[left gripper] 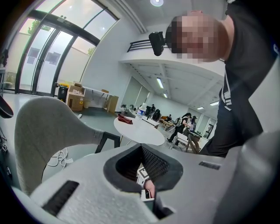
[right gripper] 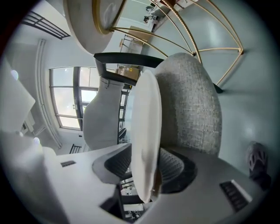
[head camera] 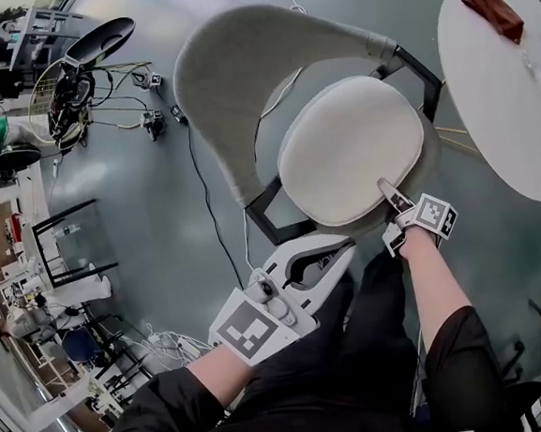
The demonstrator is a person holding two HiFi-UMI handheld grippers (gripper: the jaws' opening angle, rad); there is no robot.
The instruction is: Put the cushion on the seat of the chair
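Reaching forward and a little downward, the right gripper (head camera: 388,191) (right gripper: 146,164) sits at the front edge of the grey fabric chair (head camera: 239,72) (right gripper: 192,100). Its jaws are spread, one on each side of the rim of the off-white rounded cushion (head camera: 349,147) (right gripper: 146,122), and a gap shows beside at least one pad. The cushion lies flat on the chair's seat, filling most of it. The left gripper (head camera: 344,246) (left gripper: 141,148) hangs lower, just off the chair's front left corner and above the person's black-trousered legs (head camera: 375,333). Its jaws are pressed together at the tips with nothing between them.

To the chair's right stands a round white tabletop (head camera: 505,96) (left gripper: 140,129), close to the seat but apart from it, carrying a dark red folded cloth (head camera: 490,5) (left gripper: 124,119). A thin black cable (head camera: 206,207) trails across the grey floor (head camera: 156,201) to the chair's left.

The chair's legs are hidden below the seat. In the left gripper view that gripper's own grey body covers most of the seat. In the right gripper view the cushion shows only edge-on.
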